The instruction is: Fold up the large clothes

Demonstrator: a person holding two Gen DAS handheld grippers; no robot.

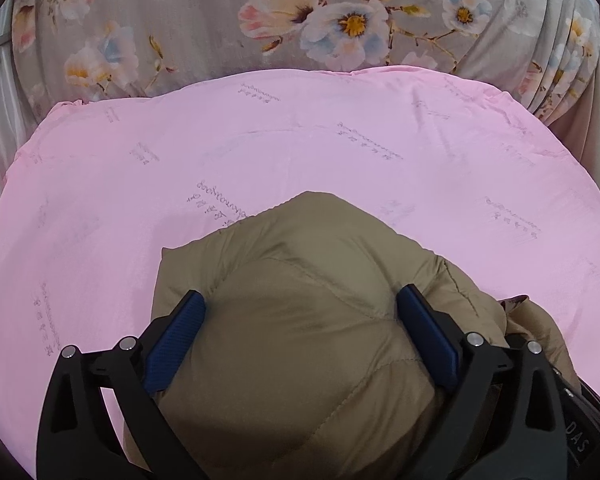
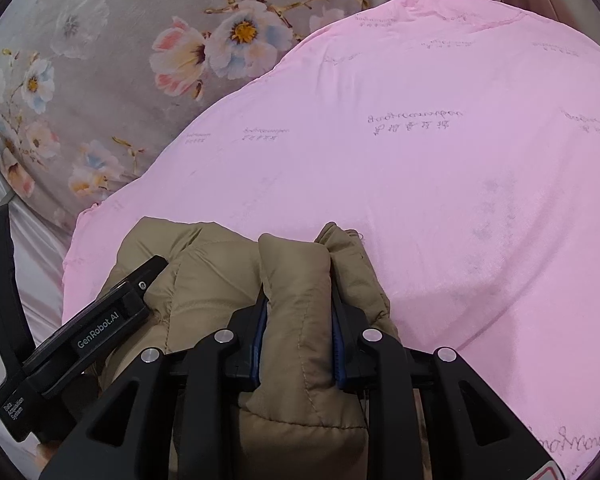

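While both grippers work at the near edge of the bedding, the broad pink quilted cover with faint printed script [image 1: 340, 152] fills most of each view, running from the middle of the frame up to where the grey floral-print fabric [image 1: 180, 20] crosses the top. On the pink cover, low and centre in both pictures, lies the tan padded quilted jacket [image 1: 292, 320], bunched into a thick bundle, not spread flat.

In the left wrist view the left gripper [image 1: 300, 304] stands wide, its blue-padded fingers [image 1: 180, 336] straddling a puffy bulge of the jacket; the pads touch the fabric on either side, but whether they press it firmly cannot be told. The bundle runs from under this gripper away toward the upper middle of the frame.

In the right wrist view the right gripper [image 2: 298, 304] is narrow and pinches a raised ridge of the jacket [image 2: 296, 272], which stands up between the blue pads and pokes forward past the tips. The left gripper's black body [image 2: 100, 320] shows at the lower left of that frame, just beside the same bundle.

Judging by this, the jacket's long axis runs straight ahead of both grippers, with the right one holding the firmer purchase. A coming fold likely turns on carrying that held ridge forward over the cover.
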